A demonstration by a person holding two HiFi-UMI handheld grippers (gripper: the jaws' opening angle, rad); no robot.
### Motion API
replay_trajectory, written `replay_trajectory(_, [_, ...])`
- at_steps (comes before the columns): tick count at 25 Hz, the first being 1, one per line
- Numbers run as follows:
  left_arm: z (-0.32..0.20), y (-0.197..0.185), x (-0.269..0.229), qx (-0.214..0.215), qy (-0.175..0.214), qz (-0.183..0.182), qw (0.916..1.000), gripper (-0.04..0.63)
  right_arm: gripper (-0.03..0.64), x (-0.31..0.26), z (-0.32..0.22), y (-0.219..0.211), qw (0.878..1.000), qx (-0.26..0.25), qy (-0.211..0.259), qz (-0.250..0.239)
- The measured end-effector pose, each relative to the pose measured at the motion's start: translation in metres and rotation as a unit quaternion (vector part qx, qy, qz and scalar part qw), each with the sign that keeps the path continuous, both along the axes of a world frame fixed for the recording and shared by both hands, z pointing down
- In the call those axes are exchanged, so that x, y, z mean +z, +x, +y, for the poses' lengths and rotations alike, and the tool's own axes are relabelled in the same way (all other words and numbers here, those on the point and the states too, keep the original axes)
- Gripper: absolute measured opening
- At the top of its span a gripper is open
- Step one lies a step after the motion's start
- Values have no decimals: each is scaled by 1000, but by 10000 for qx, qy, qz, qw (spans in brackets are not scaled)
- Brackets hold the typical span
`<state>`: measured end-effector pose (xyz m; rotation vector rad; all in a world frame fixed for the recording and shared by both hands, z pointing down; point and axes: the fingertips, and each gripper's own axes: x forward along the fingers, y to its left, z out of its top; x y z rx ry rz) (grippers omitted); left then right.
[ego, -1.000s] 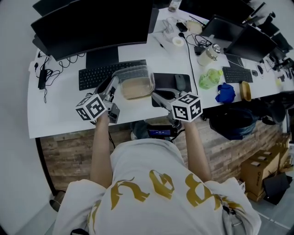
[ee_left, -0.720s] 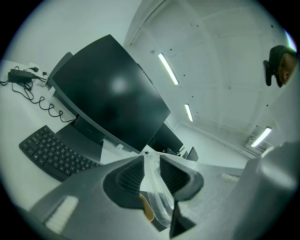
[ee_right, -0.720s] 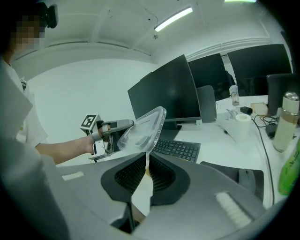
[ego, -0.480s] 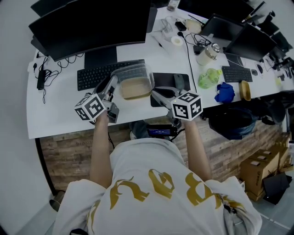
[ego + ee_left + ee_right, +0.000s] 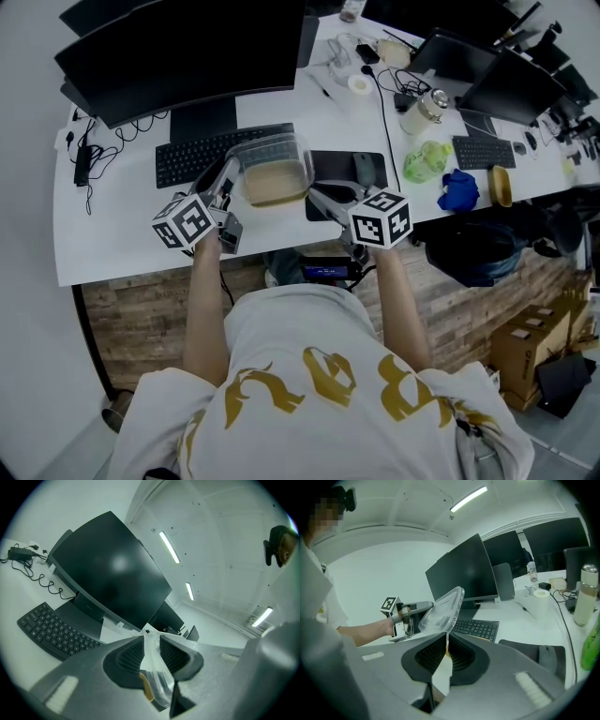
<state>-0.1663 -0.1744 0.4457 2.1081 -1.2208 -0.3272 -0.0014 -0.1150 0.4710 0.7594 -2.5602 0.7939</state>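
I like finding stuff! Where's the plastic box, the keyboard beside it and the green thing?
plastic box [image 5: 275,176]: head view, beige middle.
keyboard [image 5: 187,157]: head view, its keys.
green thing [image 5: 428,159]: head view, its middle.

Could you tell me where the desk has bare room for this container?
Barest: the front-left corner of the desk, between keyboard and near edge, left of the left gripper. A smaller strip lies behind the keyboard, between monitor stand and tape roll. Crowded: the right side, with mouse pad, cables, bottle and green item.

i read no text anywhere; the gold lettering on the shirt [image 5: 330,377], lower centre, is too stylised.
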Motion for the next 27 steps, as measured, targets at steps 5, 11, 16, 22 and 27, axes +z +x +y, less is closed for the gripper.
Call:
replay_trajectory(5, [0, 1, 2, 22, -25, -12, 10000, 104, 38, 5, 1, 0, 9999, -10, -4, 115])
replay_trajectory(11, [1, 0, 5, 12, -66, -20, 10000, 104, 40, 7, 1, -1, 9999, -31, -72, 106])
replay_trajectory(16, [1, -1, 10, 6, -119, -31, 9999, 104, 40, 13, 2, -1, 9998, -32, -126, 124])
replay_trajectory(22, [1, -1, 12, 16, -141, -54, 9999, 104, 40, 15, 2, -2, 9998, -32, -156, 124])
replay_trajectory(27, [1, 3, 11, 31, -138, -56, 9999, 104, 40, 16, 3, 1, 9998, -22, -160, 123])
